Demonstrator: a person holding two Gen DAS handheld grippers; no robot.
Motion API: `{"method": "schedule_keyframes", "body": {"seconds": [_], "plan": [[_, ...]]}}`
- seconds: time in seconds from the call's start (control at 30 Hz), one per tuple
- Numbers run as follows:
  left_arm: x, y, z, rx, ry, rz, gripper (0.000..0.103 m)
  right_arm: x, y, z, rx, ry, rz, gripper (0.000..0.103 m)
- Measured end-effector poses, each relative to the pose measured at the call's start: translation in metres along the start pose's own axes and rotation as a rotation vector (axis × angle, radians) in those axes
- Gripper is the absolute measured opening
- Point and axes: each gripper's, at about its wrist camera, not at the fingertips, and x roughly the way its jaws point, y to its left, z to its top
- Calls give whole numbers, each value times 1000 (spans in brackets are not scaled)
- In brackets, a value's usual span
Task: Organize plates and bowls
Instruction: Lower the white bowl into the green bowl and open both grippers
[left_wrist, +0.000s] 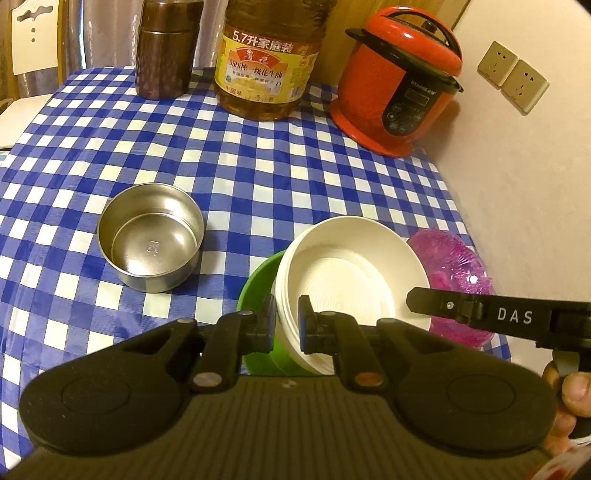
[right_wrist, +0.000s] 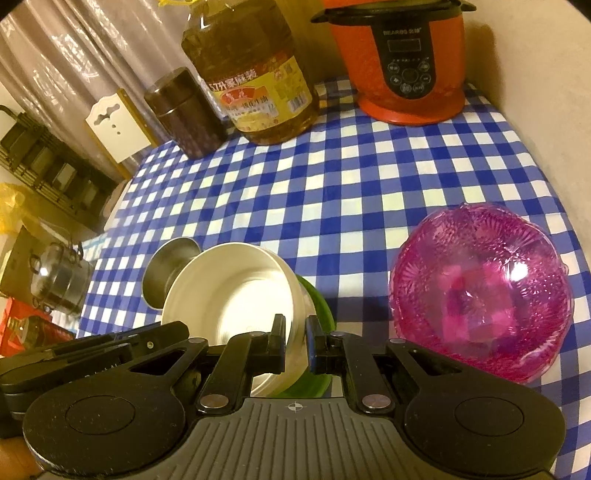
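Note:
A white bowl (left_wrist: 351, 273) sits tilted inside a green bowl (left_wrist: 258, 280) near the table's front. My left gripper (left_wrist: 286, 314) is shut on the white bowl's near left rim. My right gripper (right_wrist: 295, 332) is shut on the same white bowl's (right_wrist: 236, 295) right rim, with the green bowl (right_wrist: 317, 306) under it. A steel bowl (left_wrist: 151, 236) stands empty to the left, apart from the stack; it also shows in the right wrist view (right_wrist: 166, 266) behind the white bowl. A pink glass bowl (right_wrist: 480, 291) stands to the right, and it also shows in the left wrist view (left_wrist: 450, 266).
At the back of the blue checked tablecloth (left_wrist: 258, 166) stand a brown canister (left_wrist: 166, 48), a large oil bottle (left_wrist: 266, 62) and a red rice cooker (left_wrist: 402, 81). A wall (left_wrist: 517, 184) runs along the table's right edge. A chair (right_wrist: 114, 125) is at the far left.

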Motion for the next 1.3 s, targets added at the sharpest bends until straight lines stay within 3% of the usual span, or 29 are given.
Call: {"method": "schedule_keyframes", "body": {"seconds": [0.7, 1.3], "plan": [[26, 3, -14, 33, 59, 40, 10, 31, -1, -11, -53, 60, -51, 11], [33, 0, -18, 65, 75, 62, 11, 40, -3, -15, -71, 61, -54, 11]]}}
